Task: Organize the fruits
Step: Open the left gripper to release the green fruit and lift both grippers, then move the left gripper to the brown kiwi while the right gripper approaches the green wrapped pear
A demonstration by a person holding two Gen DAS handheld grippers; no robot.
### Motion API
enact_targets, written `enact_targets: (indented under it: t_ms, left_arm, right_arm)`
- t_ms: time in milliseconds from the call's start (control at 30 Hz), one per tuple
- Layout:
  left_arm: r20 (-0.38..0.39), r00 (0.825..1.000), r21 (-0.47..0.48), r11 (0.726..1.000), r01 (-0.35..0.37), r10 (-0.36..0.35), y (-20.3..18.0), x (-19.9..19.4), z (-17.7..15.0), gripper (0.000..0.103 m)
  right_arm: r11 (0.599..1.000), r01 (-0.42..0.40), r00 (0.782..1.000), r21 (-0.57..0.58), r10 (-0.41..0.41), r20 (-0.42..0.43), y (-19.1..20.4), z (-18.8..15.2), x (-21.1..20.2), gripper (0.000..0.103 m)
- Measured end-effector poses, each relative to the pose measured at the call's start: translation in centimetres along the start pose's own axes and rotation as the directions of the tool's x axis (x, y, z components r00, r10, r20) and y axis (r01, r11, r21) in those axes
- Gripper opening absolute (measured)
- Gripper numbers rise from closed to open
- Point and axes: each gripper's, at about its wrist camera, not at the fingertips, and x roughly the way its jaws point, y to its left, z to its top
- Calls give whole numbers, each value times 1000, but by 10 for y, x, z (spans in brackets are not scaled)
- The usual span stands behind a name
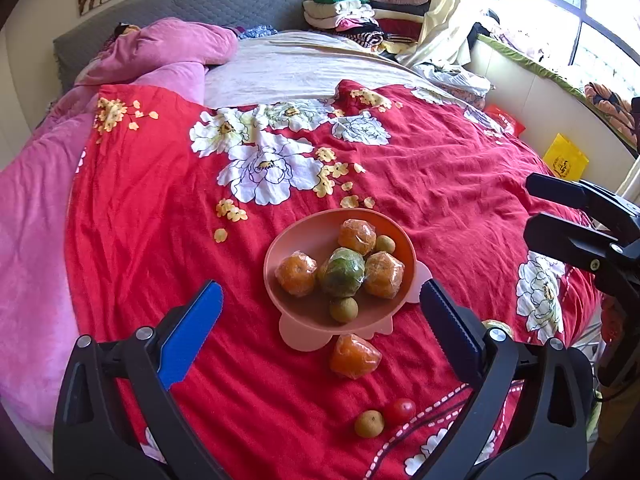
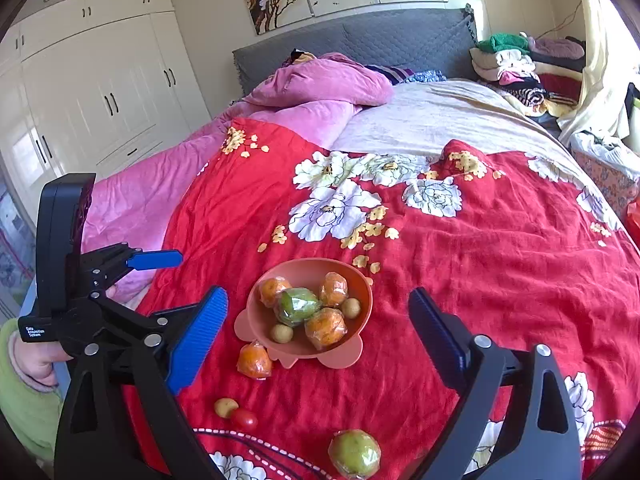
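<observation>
Wrapped orange (image 1: 354, 356) between hand-held gripper (image 1: 320, 312) fingers

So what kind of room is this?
A bedroom, most likely: a bed with a red floral quilt and gray padded headboard, white wardrobe doors, and folded clothes stacked by the window.

Home bedroom: bed (image 2: 460, 216), wardrobe (image 2: 92, 92)
</observation>
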Motion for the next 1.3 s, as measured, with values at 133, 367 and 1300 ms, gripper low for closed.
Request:
enact_targets:
  t_ms: [133,367,1300]
  left_arm:
    - [14,1000,-6,1000,4,-4,0,-8,-3,93]
    - [21,1000,-8,1000,-12,12,1,-17,-14,93]
    - [12,998,-5,998,-55,55,4,-37,-54,93]
  right_arm:
    - [1000,6,1000,-4,-6,6,4,-3,-7,94]
    - [1000,4,1000,-19,-4,11,14,-11,-17,95]
    - [999,-1,999,-53,-2,-44,39,-53,-26,97]
